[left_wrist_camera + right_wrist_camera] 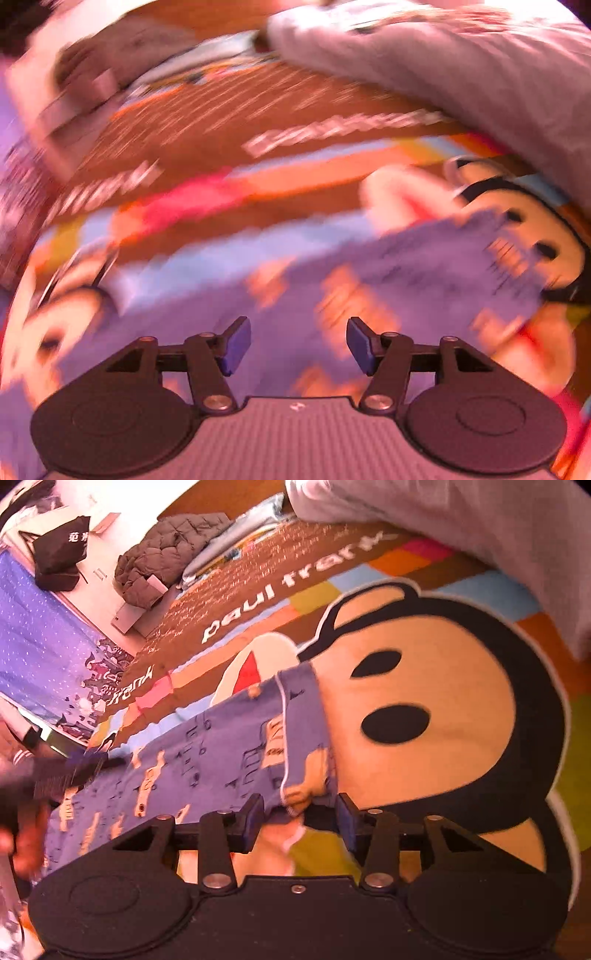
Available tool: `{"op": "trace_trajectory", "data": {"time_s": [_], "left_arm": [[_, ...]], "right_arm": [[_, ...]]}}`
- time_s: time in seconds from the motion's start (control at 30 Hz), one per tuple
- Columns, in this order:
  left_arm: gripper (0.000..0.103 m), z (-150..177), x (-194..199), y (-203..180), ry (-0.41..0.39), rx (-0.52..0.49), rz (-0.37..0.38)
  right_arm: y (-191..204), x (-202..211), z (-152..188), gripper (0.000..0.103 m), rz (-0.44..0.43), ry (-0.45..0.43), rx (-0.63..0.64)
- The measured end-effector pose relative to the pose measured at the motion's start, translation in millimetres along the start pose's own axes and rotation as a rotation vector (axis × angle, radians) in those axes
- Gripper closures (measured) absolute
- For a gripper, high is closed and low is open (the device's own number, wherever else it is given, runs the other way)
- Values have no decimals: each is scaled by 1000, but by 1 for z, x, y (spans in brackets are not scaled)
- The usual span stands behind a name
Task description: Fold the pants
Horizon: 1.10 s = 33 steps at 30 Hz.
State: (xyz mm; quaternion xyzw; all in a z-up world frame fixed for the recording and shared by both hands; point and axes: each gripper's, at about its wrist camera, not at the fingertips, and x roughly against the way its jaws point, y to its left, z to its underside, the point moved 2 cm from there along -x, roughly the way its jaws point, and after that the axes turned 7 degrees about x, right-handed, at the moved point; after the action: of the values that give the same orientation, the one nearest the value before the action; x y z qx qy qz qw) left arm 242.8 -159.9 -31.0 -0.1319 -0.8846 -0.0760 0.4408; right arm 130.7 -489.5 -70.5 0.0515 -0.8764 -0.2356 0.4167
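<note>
Pants corner between right tool's parted pads; left tool apart, seemingly empty, blurred.

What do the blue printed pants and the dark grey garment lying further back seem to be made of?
Pants: thin, soft, matte woven or knit cloth, probably cotton; it lies flat and creases at the white-piped hem.
Grey garment: puffy quilted fabric, likely padded synthetic; stitched squares bulge across it, with a slight sheen.

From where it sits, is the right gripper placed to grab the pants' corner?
Probably yes: the right gripper is open with the blue printed pants' corner lying right between its pads, and nothing covers it on the monkey-print bedspread.
</note>
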Motion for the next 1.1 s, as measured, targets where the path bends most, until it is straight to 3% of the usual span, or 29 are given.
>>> {"op": "trace_trajectory", "data": {"time_s": [0.1, 0.17, 0.3, 0.43, 0.5, 0.6, 0.63, 0.67, 0.7, 0.77, 0.83, 0.93, 1.0, 1.03, 1.07, 1.1], "left_arm": [[40, 33, 2, 35, 56, 106, -73], [38, 50, 4, 53, 60, 152, -75], [36, 59, 16, 64, 44, 175, -47], [36, 65, 22, 65, 60, 101, -26], [36, 62, 22, 67, 74, 91, 0], [36, 51, 32, 84, 48, 109, 42], [33, 45, 35, 93, 30, 113, 37], [32, 37, 39, 102, 10, 113, 24], [30, 27, 41, 113, -11, 107, 3], [30, 7, 35, 131, -34, 86, -53], [30, -12, 19, 147, -23, 69, -75], [40, -35, -17, 165, 68, 40, -82], [44, -44, -38, 169, 134, 19, -55], [55, -46, -45, 169, 154, 2, -43], [76, -49, -51, 168, 166, -14, -30], [91, -49, -55, 167, 171, -25, -22]], "right_arm": [[8, -6, 0, 58, 28, -2, -15], [15, -12, 1, 92, 64, -5, -11], [22, -10, 5, 95, 130, -62, -13], [15, 14, 7, 96, 147, -135, -73], [13, 10, 9, 95, 154, -96, -56], [17, 1, 10, 84, 229, -70, 12], [25, 3, 9, 75, 274, -79, 59], [35, 5, 10, 61, 337, -95, 127], [49, 6, 12, 55, 417, -120, 233], [78, 3, 18, 49, 483, -169, 423], [107, -8, 25, 47, 442, -202, 551], [147, -39, 29, 50, 180, -122, 616], [171, -59, 31, 61, 50, -58, 654], [181, -67, 34, 69, 14, -38, 679], [190, -73, 36, 74, -10, -23, 704], [194, -78, 38, 75, -21, -13, 719]]}}
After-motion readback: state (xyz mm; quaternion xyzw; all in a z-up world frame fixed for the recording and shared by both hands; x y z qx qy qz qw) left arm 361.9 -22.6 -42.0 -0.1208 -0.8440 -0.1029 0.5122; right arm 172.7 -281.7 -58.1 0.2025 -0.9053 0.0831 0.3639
